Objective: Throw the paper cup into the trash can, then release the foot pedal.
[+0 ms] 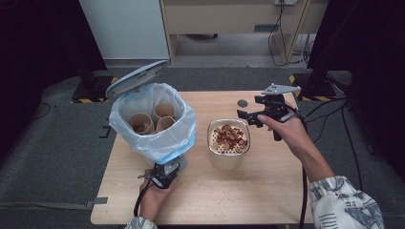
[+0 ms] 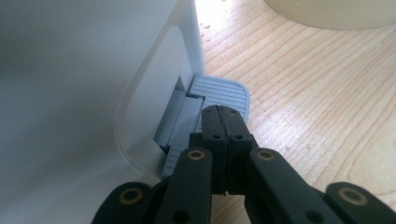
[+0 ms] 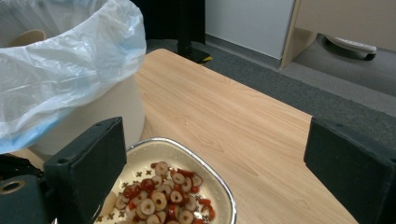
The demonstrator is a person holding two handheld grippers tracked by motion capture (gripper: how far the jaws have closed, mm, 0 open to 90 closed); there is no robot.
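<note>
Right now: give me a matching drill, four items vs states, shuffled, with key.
1. white pedal bin's grey lid
2. left gripper
3. right gripper
4. beige bowl of red and cream rings

A. jaws wide open above the bowl
B. raised open
C. shut tips pressing the grey foot pedal
D. standing on the wooden table beside the bin

Pairs: 1-B, 2-C, 3-A, 4-D

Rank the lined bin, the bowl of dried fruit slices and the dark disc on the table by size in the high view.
1. Lined bin
2. Bowl
3. Dark disc, far the smallest, though it lies farther from the camera.
</note>
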